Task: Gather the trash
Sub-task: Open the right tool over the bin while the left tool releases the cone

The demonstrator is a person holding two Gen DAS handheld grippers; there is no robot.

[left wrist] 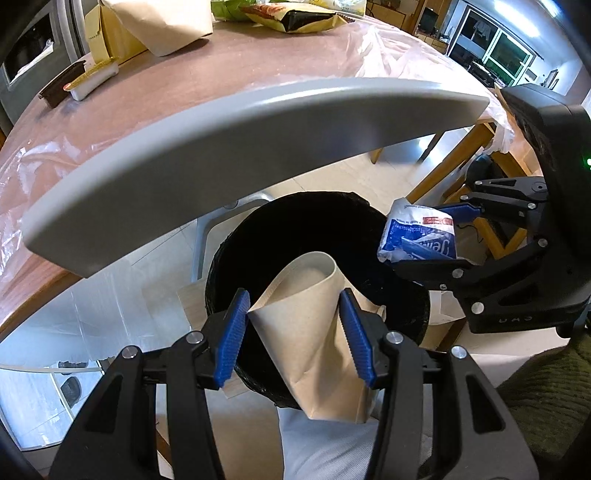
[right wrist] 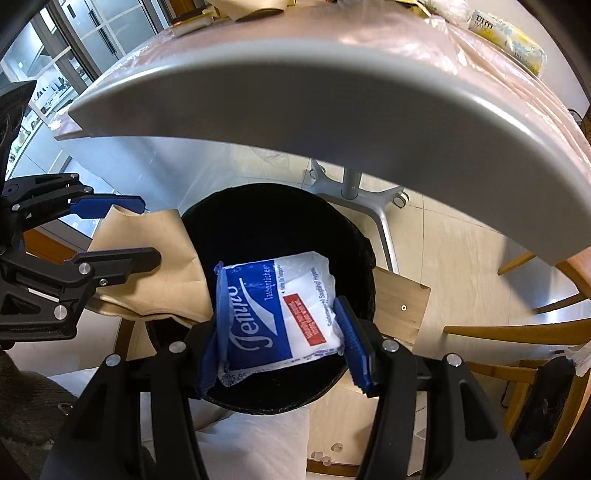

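My left gripper (left wrist: 295,332) is shut on a brown paper bag (left wrist: 314,332) and holds it over the round black trash bin (left wrist: 258,236) on the floor below the table edge. My right gripper (right wrist: 284,328) is shut on a blue and white tissue pack (right wrist: 280,314) and holds it above the same bin (right wrist: 266,218). In the left wrist view the right gripper (left wrist: 443,236) with the tissue pack (left wrist: 417,236) sits at the bin's right rim. In the right wrist view the left gripper (right wrist: 125,229) with the brown bag (right wrist: 147,258) is at the bin's left rim.
A grey chair back (left wrist: 240,147) arcs above the bin, also in the right wrist view (right wrist: 332,110). The plastic-covered table (left wrist: 221,66) bears a snack bag (left wrist: 295,14), brown paper bag (left wrist: 159,22) and small boxes (left wrist: 85,81). Wooden chairs (right wrist: 517,332) stand right.
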